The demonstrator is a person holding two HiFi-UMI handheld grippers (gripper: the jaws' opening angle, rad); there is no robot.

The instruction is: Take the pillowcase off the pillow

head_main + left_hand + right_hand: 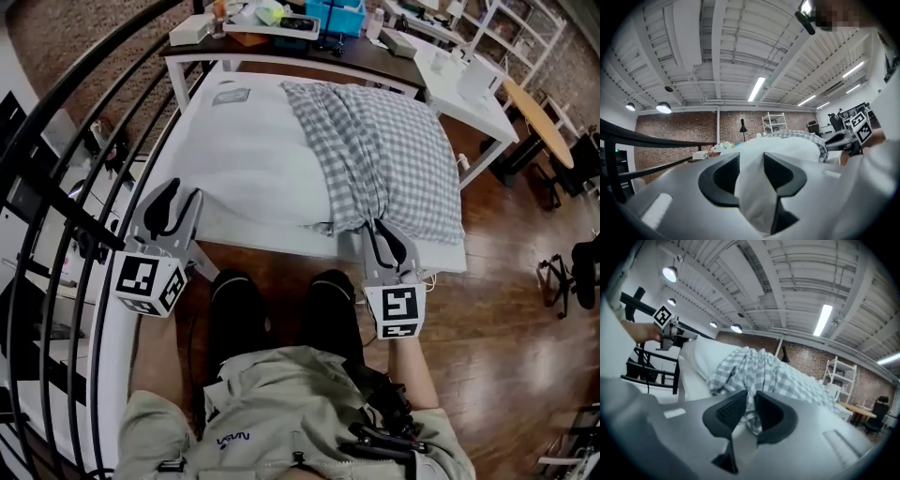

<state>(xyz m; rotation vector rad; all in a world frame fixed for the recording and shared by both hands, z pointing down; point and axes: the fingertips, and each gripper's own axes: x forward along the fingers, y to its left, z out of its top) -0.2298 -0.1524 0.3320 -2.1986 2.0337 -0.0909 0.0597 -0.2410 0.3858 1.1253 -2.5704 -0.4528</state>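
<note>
The right claw [386, 230] pinches the checked pillowcase [394, 150], which is bunched over the right half of the pillow [253, 159] on the bench [483, 117]. The left claw [180, 199] stands parted around the pillow's white corner. Unanchored, the pillow may slide off with any pull.

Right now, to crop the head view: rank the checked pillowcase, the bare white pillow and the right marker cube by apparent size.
1. checked pillowcase and bare white pillow: about alike, too close to rank.
2. right marker cube: clearly smallest, despite being nearest the camera.
</note>
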